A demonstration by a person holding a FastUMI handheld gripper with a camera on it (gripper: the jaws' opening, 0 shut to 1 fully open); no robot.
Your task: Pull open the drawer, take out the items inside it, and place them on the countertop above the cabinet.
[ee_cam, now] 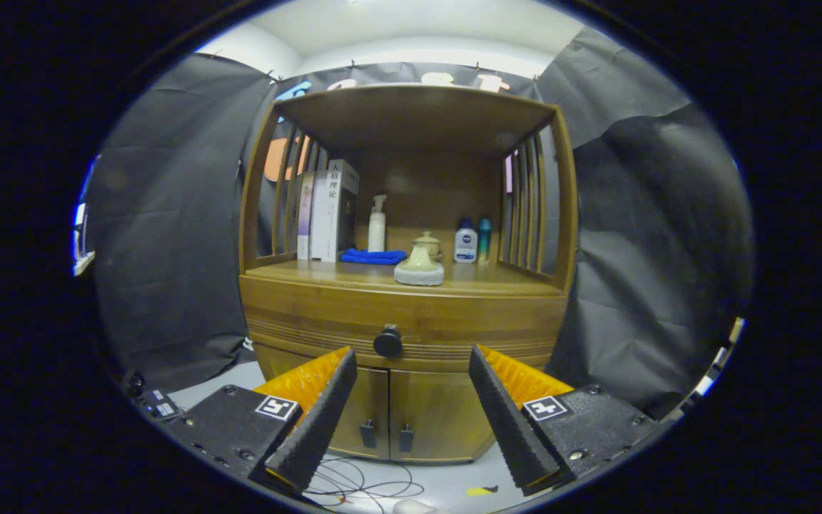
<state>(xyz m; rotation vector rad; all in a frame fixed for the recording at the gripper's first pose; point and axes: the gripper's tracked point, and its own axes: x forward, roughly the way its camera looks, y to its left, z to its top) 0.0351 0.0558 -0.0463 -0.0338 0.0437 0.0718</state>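
Observation:
A wooden cabinet point(411, 300) stands ahead of me. Its drawer point(311, 325) is closed, with a round dark knob point(387, 341) at the middle of its front. The countertop point(496, 280) lies just above the drawer, under a slatted shelf frame. My gripper point(411, 400) is open, its two fingers spread wide with nothing between them. The knob sits a short way beyond the fingertips, slightly nearer the left finger point(318, 417). What the drawer holds is hidden.
On the countertop stand books point(325, 210), a pump bottle point(377, 225), a folded blue cloth point(373, 256), a pale ceramic piece on a round base point(419, 265), a lidded cup and two small bottles point(473, 240). Two lower doors point(389, 414) sit under the drawer. Cables point(361, 485) lie on the floor.

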